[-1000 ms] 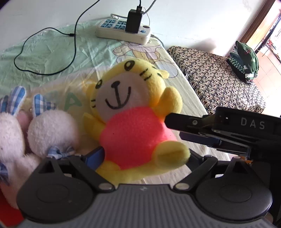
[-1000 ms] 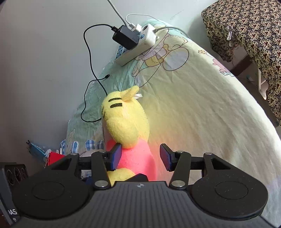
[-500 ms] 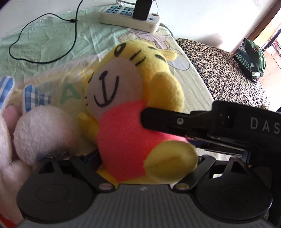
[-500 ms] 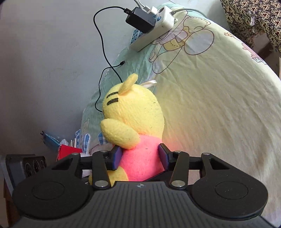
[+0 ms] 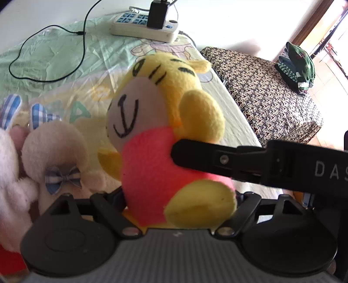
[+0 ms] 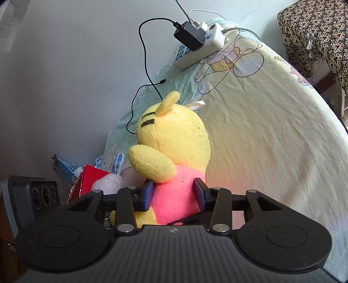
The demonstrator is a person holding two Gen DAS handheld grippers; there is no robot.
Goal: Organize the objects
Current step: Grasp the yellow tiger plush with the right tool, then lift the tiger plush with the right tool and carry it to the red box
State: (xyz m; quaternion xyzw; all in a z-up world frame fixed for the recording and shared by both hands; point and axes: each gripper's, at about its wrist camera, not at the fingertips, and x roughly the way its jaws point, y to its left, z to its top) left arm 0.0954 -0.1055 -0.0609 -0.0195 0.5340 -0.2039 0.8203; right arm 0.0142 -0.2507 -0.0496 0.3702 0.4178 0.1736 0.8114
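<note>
The yellow tiger plush in its pink shirt sat upright near the front edge of the bed, face toward the left wrist camera and back toward the right one. The right gripper came in from the right side of the left-wrist view, and its two blue pads pressed into the pink torso just below the raised yellow arm; its jaws had just been closing with the plush between them, and the fabric bulged slightly between the pads. The left gripper reached up around the toy's lower body, its jaws also just closing with the plush between them. Its fingertips were hidden behind the pink belly and the yellow foot, so I could not tell whether they actually pinched the toy or only flanked it.

Just left of the tiger lay a white rabbit plush with blue checked ears and a small bow, touching the tiger's side. At the far end of the bed a white power strip carried a black charger, whose black cable looped over the green part of the sheet. Beyond the bed on the right stood a patterned covered bench with folded clothes on it.
</note>
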